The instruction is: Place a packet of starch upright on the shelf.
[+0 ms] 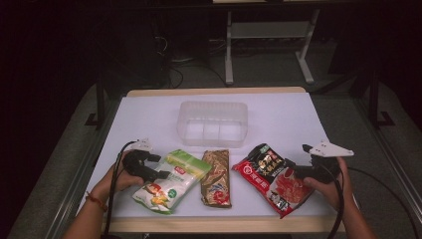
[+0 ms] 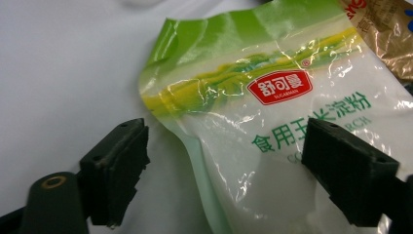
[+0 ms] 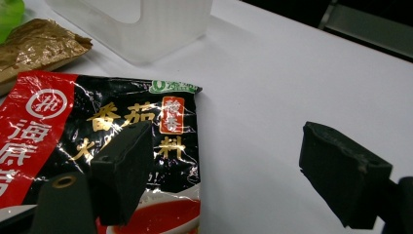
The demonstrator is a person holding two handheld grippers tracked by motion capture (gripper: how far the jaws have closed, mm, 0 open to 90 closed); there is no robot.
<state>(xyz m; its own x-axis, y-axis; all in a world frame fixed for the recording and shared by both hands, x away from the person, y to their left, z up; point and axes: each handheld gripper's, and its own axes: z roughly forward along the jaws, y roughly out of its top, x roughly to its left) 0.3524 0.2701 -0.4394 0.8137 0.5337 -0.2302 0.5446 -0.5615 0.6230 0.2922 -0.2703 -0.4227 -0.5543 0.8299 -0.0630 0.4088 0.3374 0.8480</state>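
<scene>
Plastic film, glossy and crinkled, wraps all three pouches, so each should be light, soft and slippery; a pinch on a flat sealed edge looks safest. The left gripper stands wide, straddling the near edge of the green pouch without pressing it. The right gripper gapes too, one jaw over the red pouch's corner. Between them lies one brown pouch; behind, one clear bin.
</scene>
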